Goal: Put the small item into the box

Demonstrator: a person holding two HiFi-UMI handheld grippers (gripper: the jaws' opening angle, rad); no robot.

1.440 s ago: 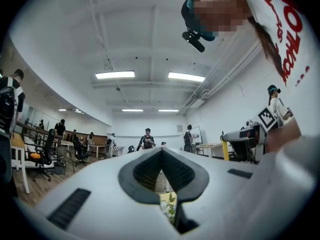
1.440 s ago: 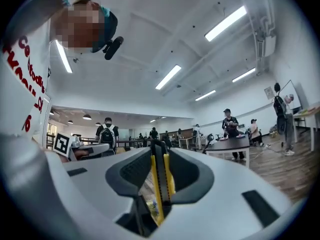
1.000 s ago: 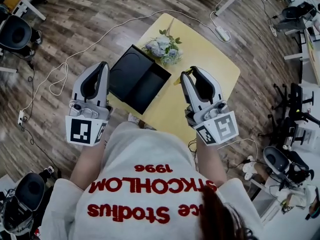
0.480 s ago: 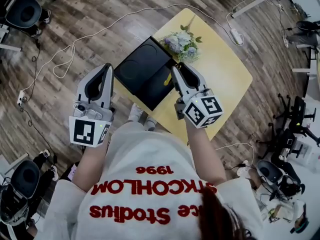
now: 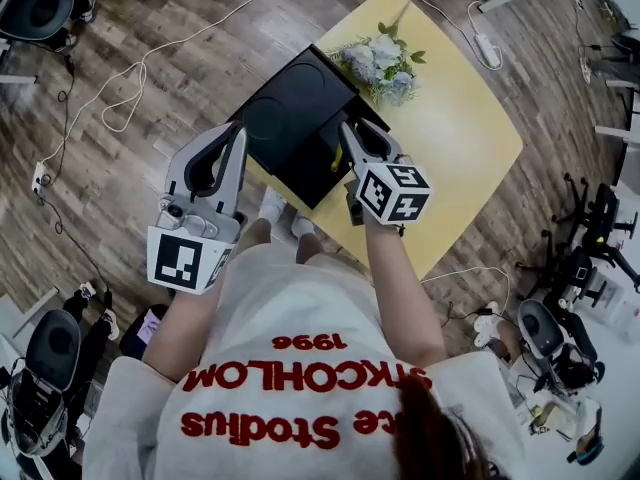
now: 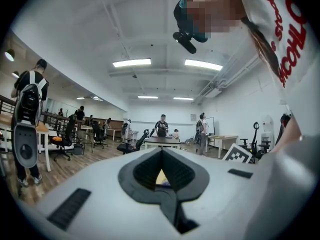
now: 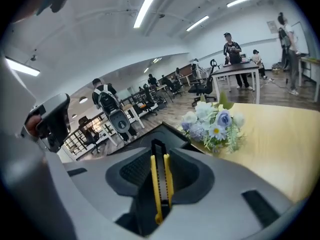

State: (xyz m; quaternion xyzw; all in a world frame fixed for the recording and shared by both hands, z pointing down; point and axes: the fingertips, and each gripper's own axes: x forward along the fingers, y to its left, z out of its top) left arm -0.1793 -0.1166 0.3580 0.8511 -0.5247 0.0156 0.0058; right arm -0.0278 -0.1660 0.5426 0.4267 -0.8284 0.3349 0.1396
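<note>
A black open box (image 5: 292,118) lies on the left part of a yellow table (image 5: 465,138); the right gripper view catches its near rim (image 7: 167,133). My right gripper (image 5: 345,138) is shut on a slim yellow and black utility knife (image 7: 160,184), which stands lengthwise between the pads. In the head view the knife (image 5: 338,156) shows as a thin yellow strip over the box's right side. My left gripper (image 5: 237,138) hovers by the box's left edge, off the table. Its jaws (image 6: 161,153) meet with nothing between them.
A bunch of artificial flowers (image 5: 385,63) lies on the table just behind the box, seen close ahead as flowers (image 7: 214,125) in the right gripper view. A white power strip (image 5: 488,48) and cables (image 5: 130,98) lie on the wooden floor. Office chairs (image 5: 40,8) stand around.
My right gripper has swung left and down with the knife, from over the bare tabletop to over the box. My left gripper has dropped a little beside the box.
</note>
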